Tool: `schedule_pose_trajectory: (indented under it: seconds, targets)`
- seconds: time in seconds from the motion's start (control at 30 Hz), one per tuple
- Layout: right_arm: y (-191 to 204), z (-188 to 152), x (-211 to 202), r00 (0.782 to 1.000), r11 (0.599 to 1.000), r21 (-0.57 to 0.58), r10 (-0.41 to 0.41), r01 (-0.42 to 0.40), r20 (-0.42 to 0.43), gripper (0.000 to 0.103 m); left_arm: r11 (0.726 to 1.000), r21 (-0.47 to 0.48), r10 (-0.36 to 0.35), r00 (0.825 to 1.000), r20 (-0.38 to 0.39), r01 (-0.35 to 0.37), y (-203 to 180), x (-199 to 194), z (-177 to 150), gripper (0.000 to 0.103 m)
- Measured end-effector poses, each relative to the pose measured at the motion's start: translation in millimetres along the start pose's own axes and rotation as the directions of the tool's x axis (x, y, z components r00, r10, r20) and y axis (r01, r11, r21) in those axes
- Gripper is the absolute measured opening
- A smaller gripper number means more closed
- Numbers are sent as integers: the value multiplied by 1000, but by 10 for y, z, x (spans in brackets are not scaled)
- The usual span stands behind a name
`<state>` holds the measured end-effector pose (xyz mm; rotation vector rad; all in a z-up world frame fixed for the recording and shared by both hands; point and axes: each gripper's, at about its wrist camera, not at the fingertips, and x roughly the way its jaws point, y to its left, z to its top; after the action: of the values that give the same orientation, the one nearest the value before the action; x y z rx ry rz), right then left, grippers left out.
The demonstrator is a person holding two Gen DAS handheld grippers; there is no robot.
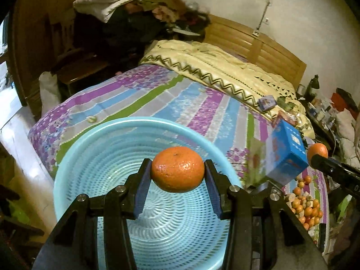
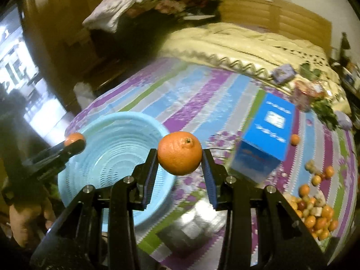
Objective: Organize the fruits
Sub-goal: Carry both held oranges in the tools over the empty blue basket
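Observation:
My left gripper [image 1: 177, 171] is shut on a mandarin [image 1: 177, 168] and holds it above the light blue plastic basket [image 1: 74, 168], which looks empty. My right gripper [image 2: 179, 157] is shut on a second mandarin [image 2: 179, 153], held above the bedspread just right of the basket [image 2: 144, 216]. The right gripper with its mandarin [image 1: 317, 150] shows at the right edge of the left wrist view. The left gripper with its mandarin [image 2: 73, 139] shows over the basket's left rim in the right wrist view. A pile of several mandarins and other small fruits [image 2: 315, 211] lies on the bed at the right, also in the left wrist view [image 1: 306, 207].
A blue carton [image 2: 265, 135] stands on the striped bedspread [image 2: 202, 94] right of the basket. One loose mandarin [image 2: 294, 139] lies beside it. A folded cream quilt [image 1: 225, 67] and wooden headboard [image 1: 258, 42] are behind. A shiny package [image 2: 191, 225] lies in front.

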<state>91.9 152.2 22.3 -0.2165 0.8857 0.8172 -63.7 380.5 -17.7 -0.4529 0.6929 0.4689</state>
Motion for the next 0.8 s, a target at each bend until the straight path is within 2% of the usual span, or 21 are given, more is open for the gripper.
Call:
schedule_pose_trajectory:
  seconds: [0.3,0.5,0.8]
  targets:
    - [439,77,451,989,995,-71,67,-76,-130,40,999,-42,26,993,-112,-31,460,254,-32,48]
    - [630,23,703,967,987,-95,101,-126,-236,40,998,-55,30,975,-222,-43,670,477,-96,48]
    - [703,-112,950,934,983,-122,87,-137,-348,40,997,-64,31,950,-312,-54,844,646,-179,48]
